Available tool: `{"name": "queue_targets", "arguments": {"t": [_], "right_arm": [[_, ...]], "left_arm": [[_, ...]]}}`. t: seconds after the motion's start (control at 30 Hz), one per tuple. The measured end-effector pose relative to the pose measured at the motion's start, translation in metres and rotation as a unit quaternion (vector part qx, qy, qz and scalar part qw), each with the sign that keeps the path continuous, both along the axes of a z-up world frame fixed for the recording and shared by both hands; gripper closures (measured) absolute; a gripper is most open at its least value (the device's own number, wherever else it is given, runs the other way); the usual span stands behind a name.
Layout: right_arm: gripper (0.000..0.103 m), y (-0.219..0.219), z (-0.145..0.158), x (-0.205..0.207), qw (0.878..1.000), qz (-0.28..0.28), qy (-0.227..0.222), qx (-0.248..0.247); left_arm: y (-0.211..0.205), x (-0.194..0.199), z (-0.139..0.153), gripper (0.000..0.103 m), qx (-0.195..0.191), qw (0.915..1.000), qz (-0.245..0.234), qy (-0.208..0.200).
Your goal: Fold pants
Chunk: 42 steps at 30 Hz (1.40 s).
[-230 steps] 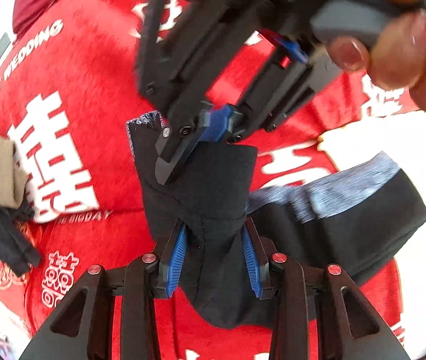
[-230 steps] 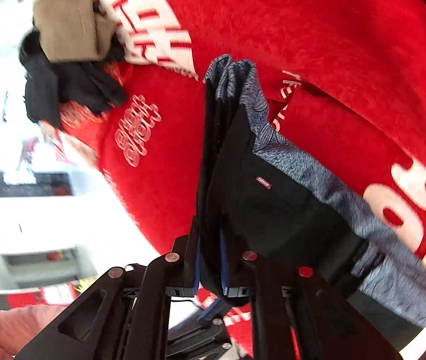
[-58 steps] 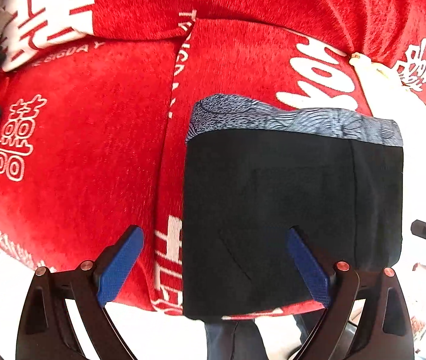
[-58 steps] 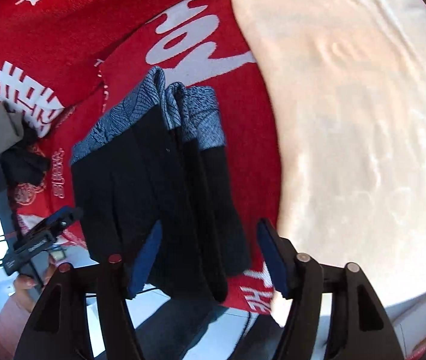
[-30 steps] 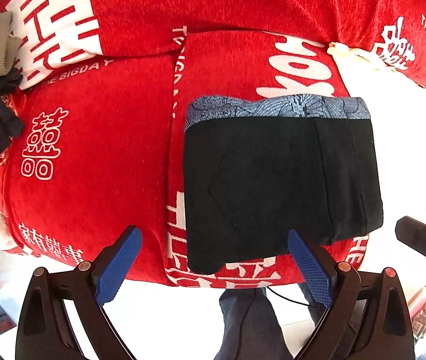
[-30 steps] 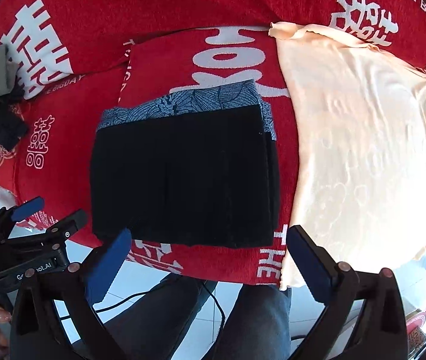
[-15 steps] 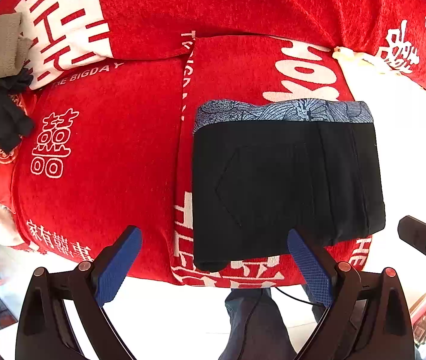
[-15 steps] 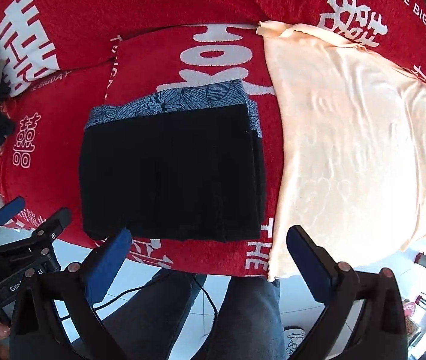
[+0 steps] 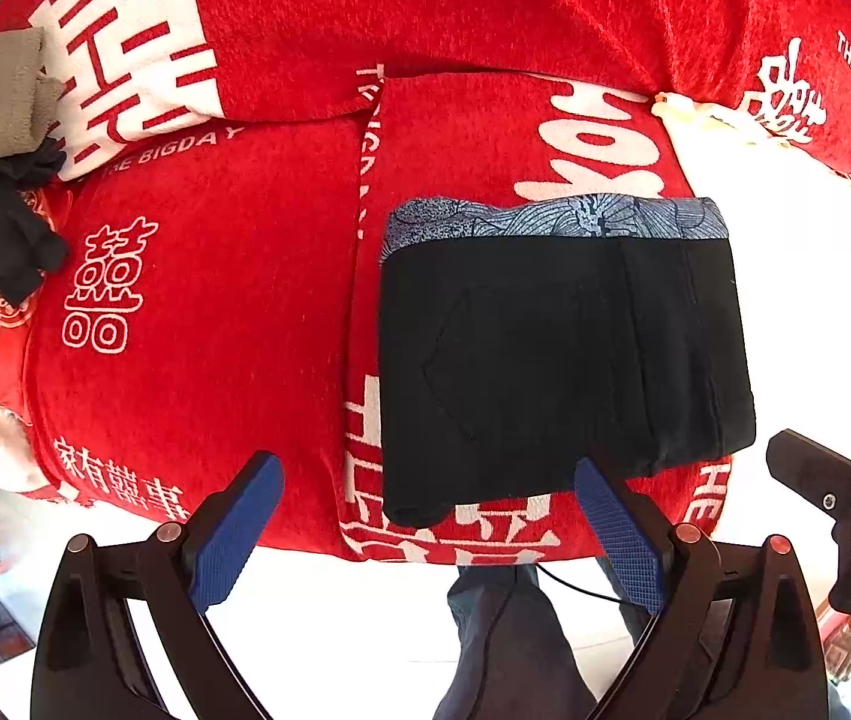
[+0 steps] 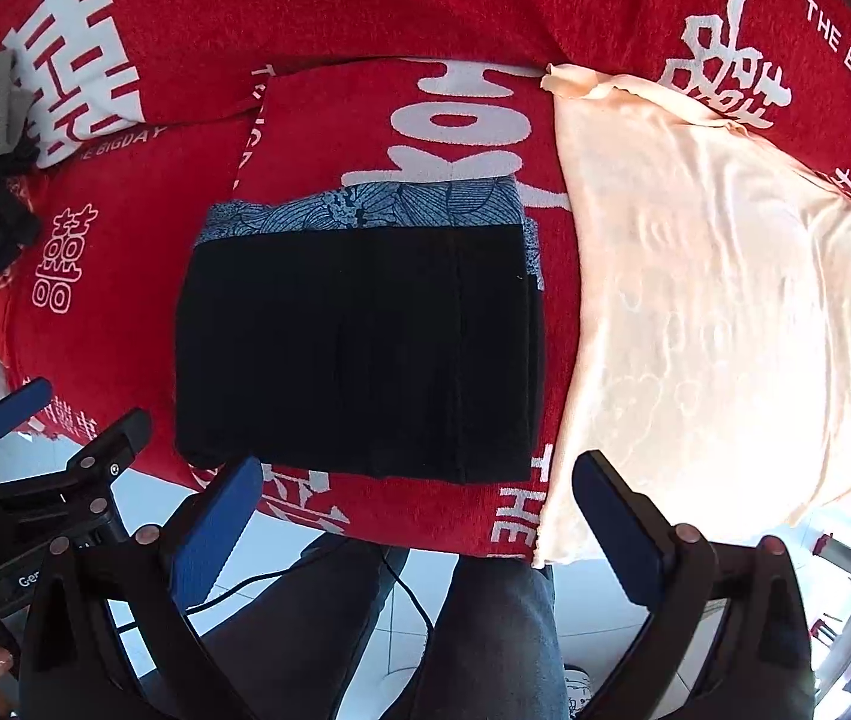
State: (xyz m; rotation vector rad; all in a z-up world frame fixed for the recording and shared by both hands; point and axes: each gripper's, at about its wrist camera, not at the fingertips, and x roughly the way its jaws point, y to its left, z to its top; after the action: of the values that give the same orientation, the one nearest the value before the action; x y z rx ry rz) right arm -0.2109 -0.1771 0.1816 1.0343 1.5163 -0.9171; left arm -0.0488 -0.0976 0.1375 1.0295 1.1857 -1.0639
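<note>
Folded black pants with a blue-grey patterned waistband [image 9: 557,354] [image 10: 359,336] lie flat on the red cloth with white lettering [image 9: 233,312] [image 10: 425,12]. Left gripper [image 9: 425,534] and right gripper [image 10: 419,534], both released and empty, sit at 6 o'clock. A peach satin sheet [image 10: 713,312] lies at 3 o'clock, just beside the pants.

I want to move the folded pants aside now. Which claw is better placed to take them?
Probably the left claw: its open fingers already frame the near edge of the folded black pants with blue patterned waistband. The right claw, also open, sits nearer the peach satin cloth.
</note>
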Motion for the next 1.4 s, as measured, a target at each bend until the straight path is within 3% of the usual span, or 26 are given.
{"name": "queue_targets", "arguments": {"t": [1.4], "right_arm": [[0.000,-0.0040,0.0034,-0.0001,1.000,-0.003,0.014,-0.011]], "left_arm": [[-0.0056,-0.0007,0.0069,0.005,-0.008,0.9999,-0.012,-0.008]]}}
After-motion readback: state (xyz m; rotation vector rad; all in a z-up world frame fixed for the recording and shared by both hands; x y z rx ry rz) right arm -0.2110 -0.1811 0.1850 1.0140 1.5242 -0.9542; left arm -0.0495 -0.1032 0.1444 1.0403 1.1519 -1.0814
